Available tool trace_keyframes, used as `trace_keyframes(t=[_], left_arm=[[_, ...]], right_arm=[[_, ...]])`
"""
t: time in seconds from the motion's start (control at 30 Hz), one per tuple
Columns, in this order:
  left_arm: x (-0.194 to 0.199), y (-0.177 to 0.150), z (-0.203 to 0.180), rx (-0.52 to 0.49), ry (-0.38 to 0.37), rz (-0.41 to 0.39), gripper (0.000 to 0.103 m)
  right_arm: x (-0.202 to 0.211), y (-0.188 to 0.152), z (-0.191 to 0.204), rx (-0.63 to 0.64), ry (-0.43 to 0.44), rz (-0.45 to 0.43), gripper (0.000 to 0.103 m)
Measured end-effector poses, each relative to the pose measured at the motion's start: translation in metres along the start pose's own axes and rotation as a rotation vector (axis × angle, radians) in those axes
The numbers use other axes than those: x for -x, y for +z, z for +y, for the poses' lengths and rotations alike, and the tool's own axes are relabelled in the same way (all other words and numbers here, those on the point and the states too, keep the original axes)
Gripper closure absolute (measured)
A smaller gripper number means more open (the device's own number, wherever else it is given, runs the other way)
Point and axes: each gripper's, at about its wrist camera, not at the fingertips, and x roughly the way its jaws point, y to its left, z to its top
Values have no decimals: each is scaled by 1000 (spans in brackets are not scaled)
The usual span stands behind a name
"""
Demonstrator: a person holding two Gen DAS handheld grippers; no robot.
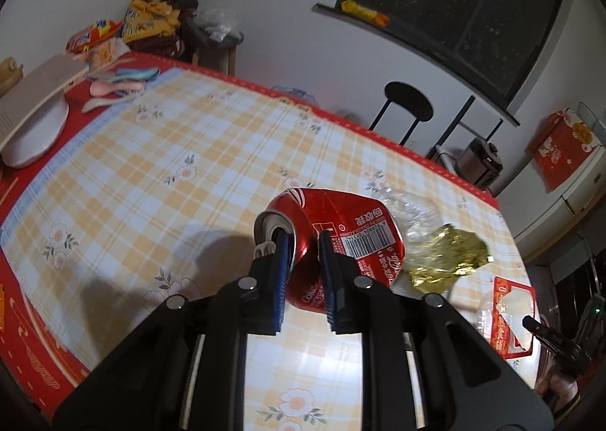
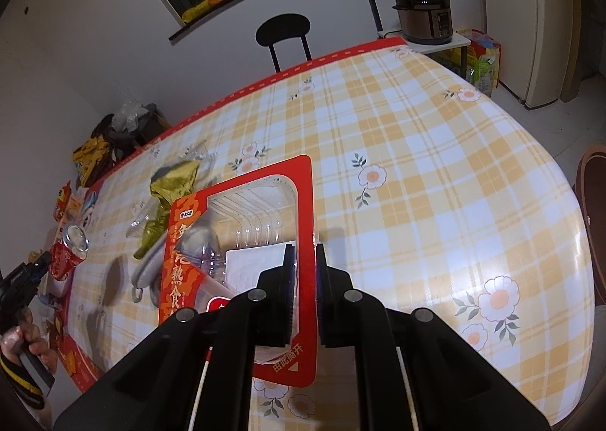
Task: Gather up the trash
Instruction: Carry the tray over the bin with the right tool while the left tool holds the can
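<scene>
Above the checked worktop (image 2: pixel 435 173), the left gripper (image 1: pixel 303 260) pinches a crushed red cola can (image 1: pixel 341 238) in its jaws, while the right gripper (image 2: pixel 305 279) clamps a red-rimmed clear plastic food tray (image 2: pixel 250 226), both lifted, presumably for binning.

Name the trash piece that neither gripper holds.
The gold foil wrapper lying on the table; the crushed red can and the red-framed tray are both gripped.

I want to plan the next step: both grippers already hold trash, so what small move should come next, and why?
Probably carry both pieces away to a bin, though none is in view. The left gripper is shut on the crushed cola can, the right gripper on the red food tray package; the gold foil wrapper remains on the table.
</scene>
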Motion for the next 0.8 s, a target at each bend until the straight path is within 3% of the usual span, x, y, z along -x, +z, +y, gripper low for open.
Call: trace_keyframes(t=[0.33, 0.8], left_arm=[[33, -1, -76, -80, -80, -37, 84], [31, -46, -212, -183, -204, 9, 84]], right_arm=[[39, 14, -49, -64, -1, -80, 92], [115, 24, -217, -186, -197, -163, 92]])
